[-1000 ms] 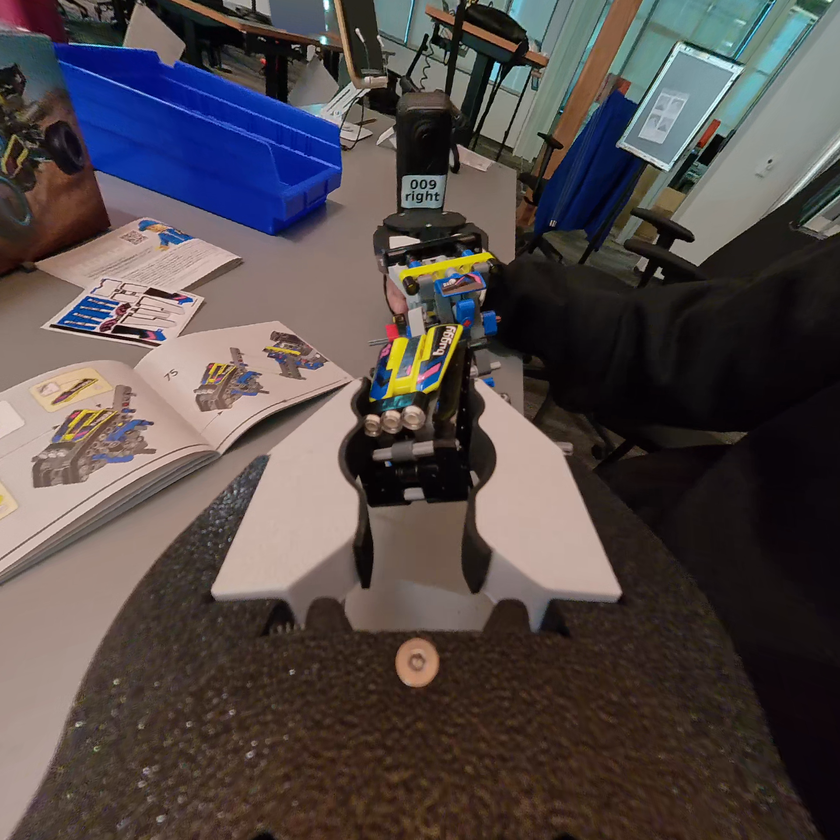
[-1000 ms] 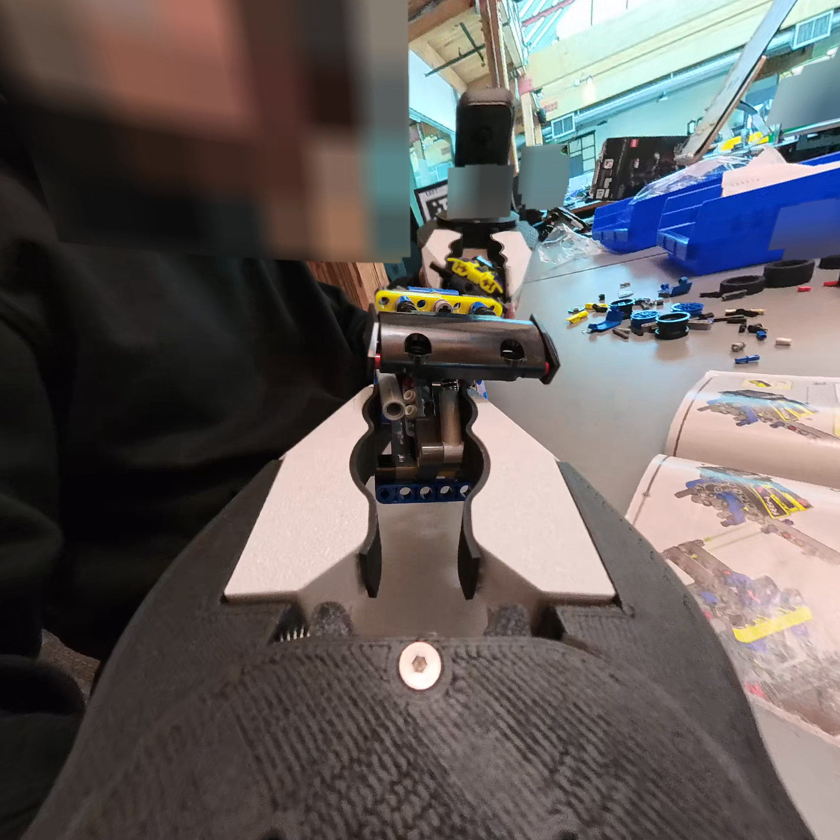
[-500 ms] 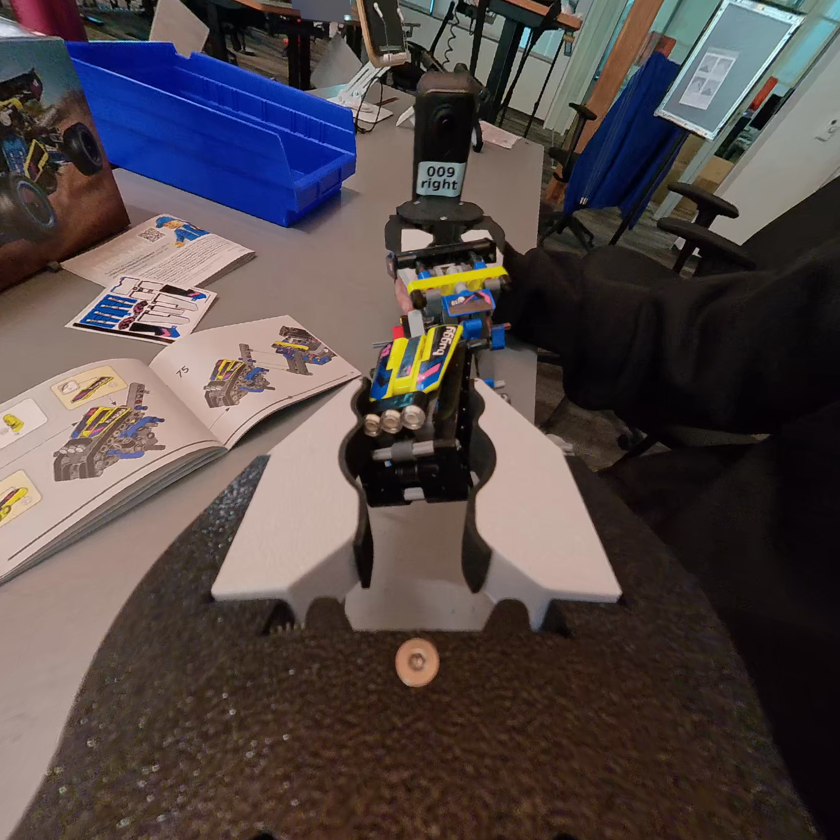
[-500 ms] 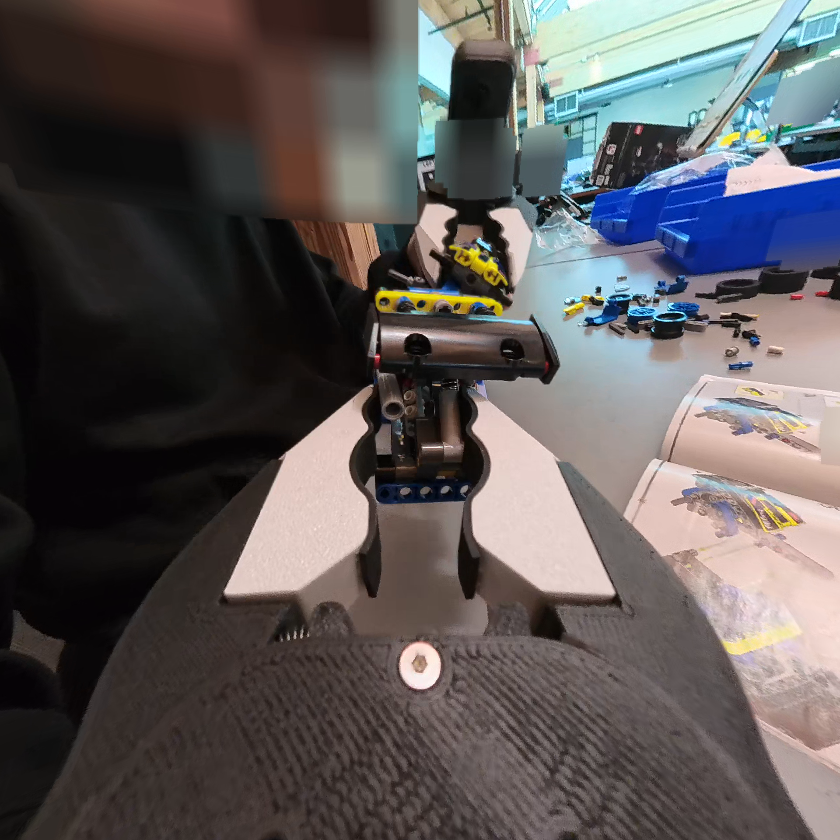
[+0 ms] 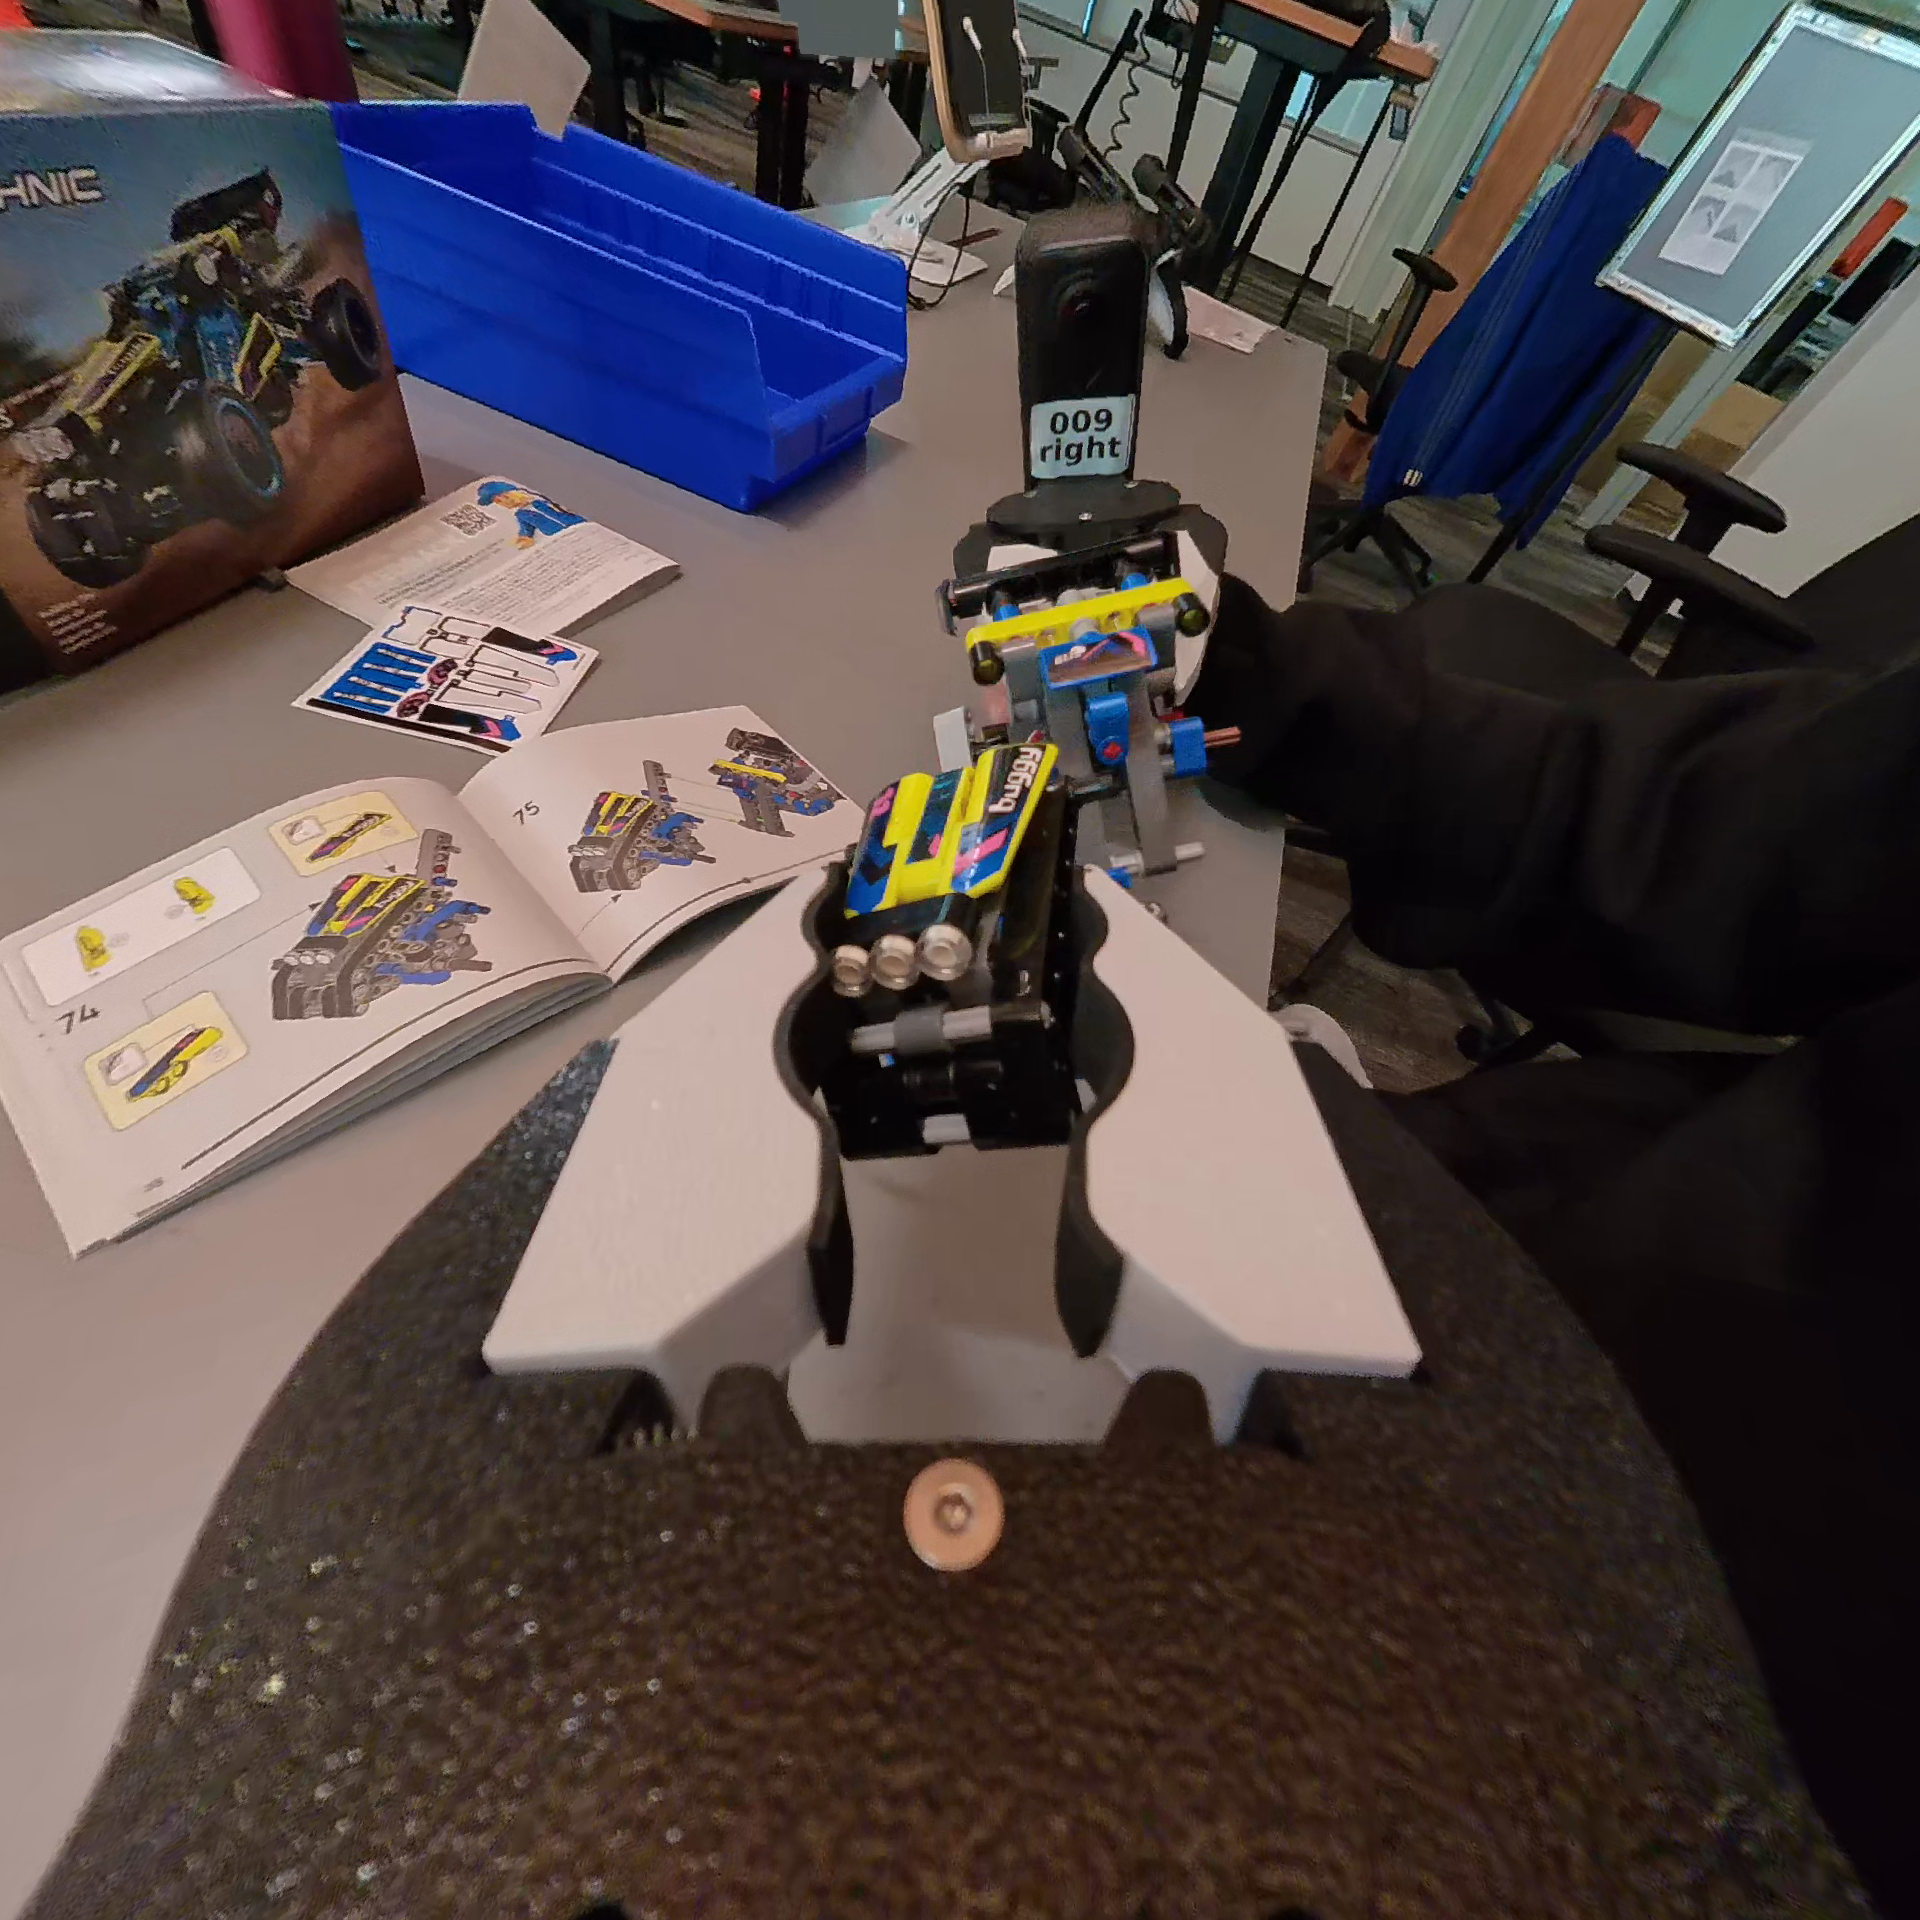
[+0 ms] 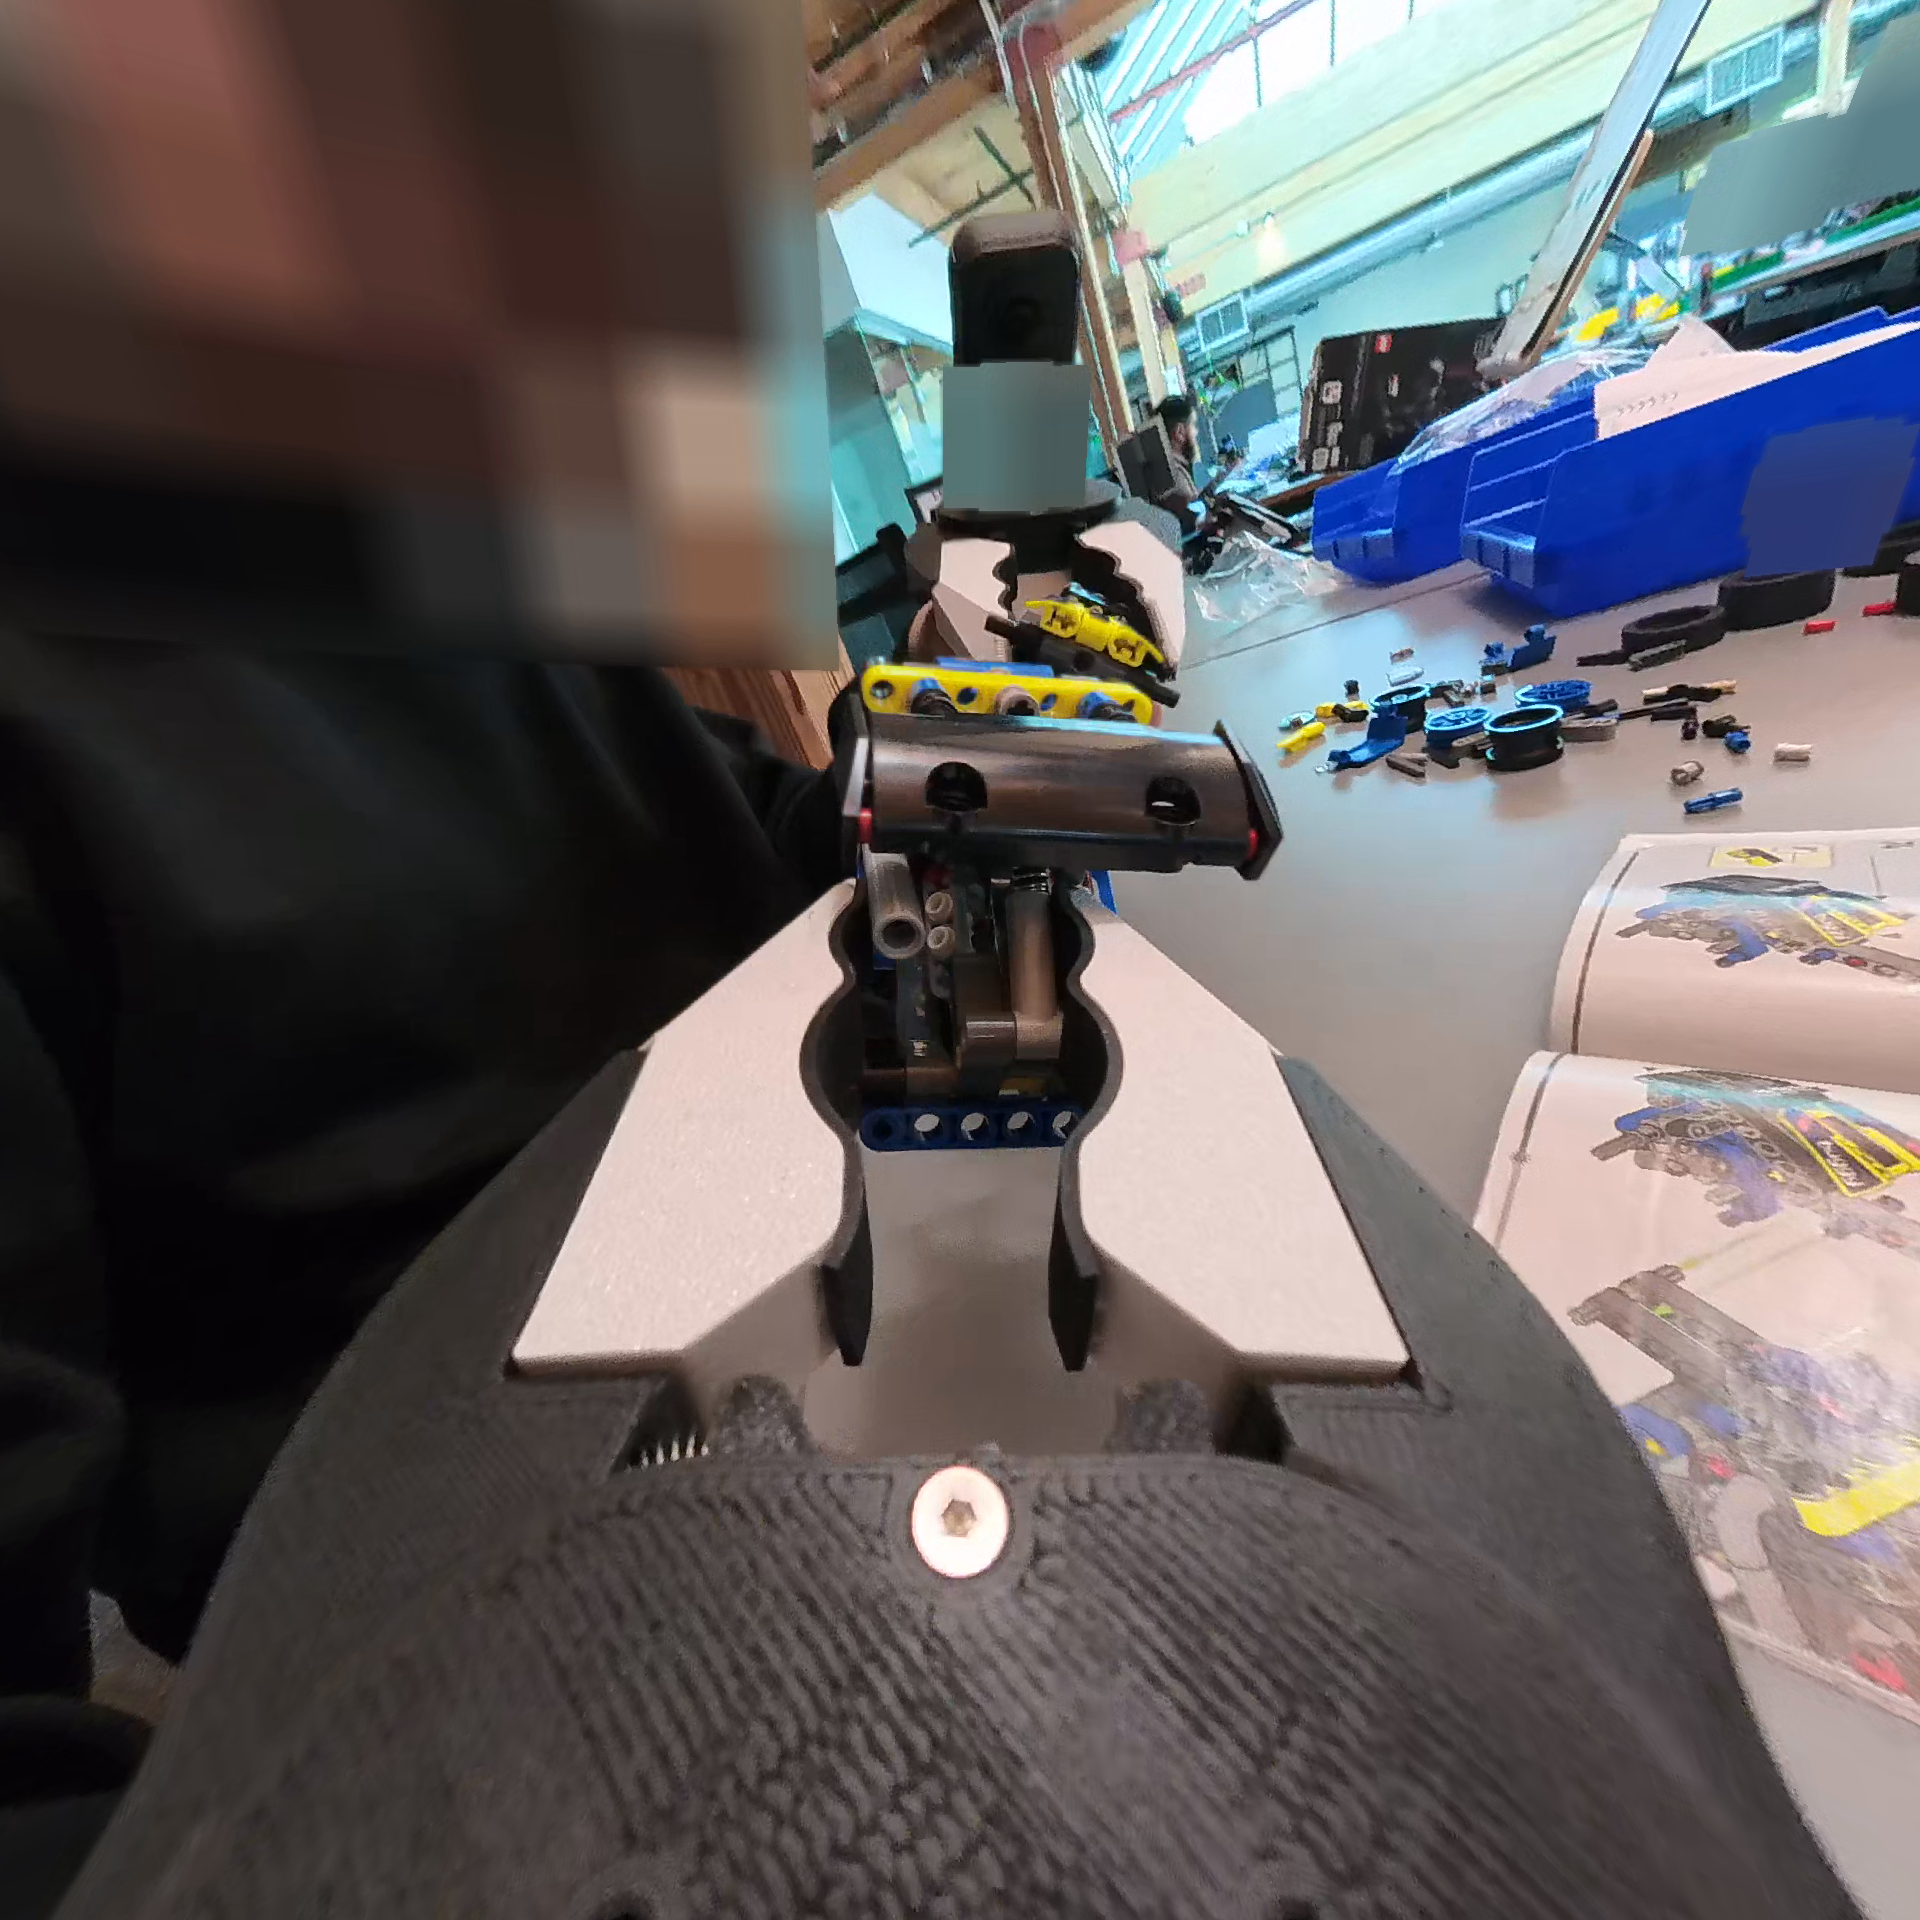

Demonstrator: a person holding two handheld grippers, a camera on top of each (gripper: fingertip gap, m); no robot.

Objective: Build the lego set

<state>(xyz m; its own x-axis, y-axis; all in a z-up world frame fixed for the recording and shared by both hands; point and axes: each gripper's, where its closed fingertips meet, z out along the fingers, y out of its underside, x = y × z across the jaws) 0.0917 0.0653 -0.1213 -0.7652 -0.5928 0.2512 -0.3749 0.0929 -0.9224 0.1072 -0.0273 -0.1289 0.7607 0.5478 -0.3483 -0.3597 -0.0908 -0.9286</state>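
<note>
Left gripper [image 5: 951, 997] up close, jaws pinching the black front block of a brick-built buggy [image 5: 951, 852] under its yellow-and-blue hood. Just past it, the right gripper [image 6: 961, 997] has its jaws clamped on the model's grey-and-black rear frame, beneath a black spoiler [image 6: 1049, 795]. The model hangs between both above the desk [image 5: 810, 623] edge. Left lies an open instruction booklet [image 5: 312, 956], then a sticker sheet [image 5: 447, 675], farther a blue bin [image 5: 623, 301].
</note>
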